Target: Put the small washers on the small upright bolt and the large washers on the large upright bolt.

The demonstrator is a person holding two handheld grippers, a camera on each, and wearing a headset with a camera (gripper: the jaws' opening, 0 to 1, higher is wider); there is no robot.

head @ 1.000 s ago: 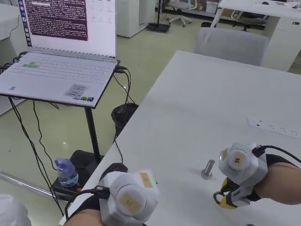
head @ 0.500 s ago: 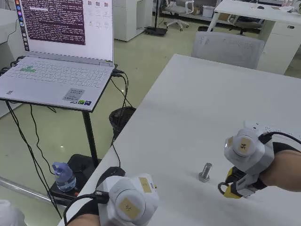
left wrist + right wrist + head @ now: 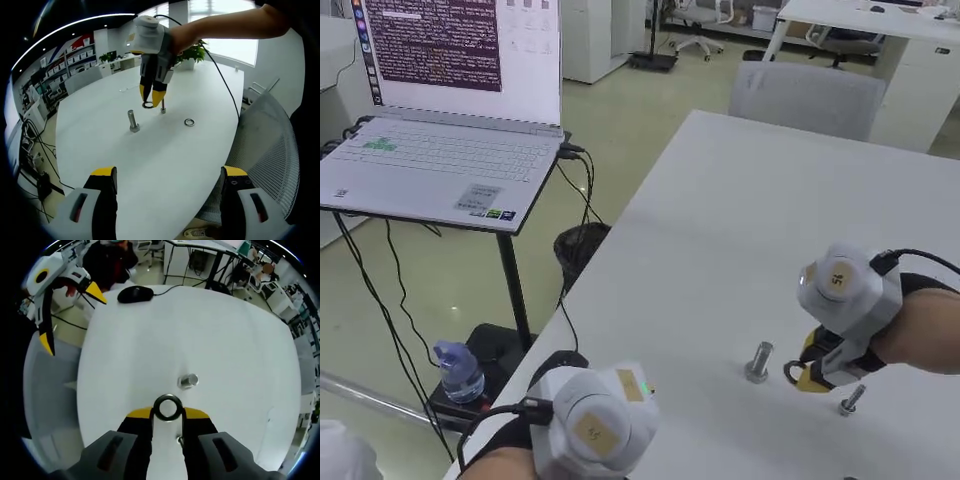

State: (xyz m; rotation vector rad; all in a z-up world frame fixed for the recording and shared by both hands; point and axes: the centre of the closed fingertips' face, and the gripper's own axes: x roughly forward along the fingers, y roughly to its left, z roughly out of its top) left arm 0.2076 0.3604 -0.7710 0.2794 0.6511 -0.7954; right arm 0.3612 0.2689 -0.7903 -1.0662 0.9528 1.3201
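My right gripper (image 3: 801,377) is shut on a metal washer (image 3: 158,408), held just right of the large upright bolt (image 3: 758,362) and a little above the white table (image 3: 720,230). In the left gripper view the washer (image 3: 148,105) hangs between the large bolt (image 3: 132,121) and the small upright bolt (image 3: 162,106). The small bolt (image 3: 848,400) stands right of the gripper. Another washer (image 3: 189,122) lies flat on the table. My left gripper (image 3: 169,175) is open and holds nothing, back at the table's near edge (image 3: 590,428).
A laptop (image 3: 440,150) on a stand is off the table's left side, with cables, a bin and a water bottle (image 3: 460,368) below. A mouse (image 3: 135,293) lies near the table edge. A grey chair (image 3: 807,98) stands at the far end.
My right gripper has moved up and away from me with the washer, uncovering the small bolt. The head camera has shifted a little. The left gripper stays put.
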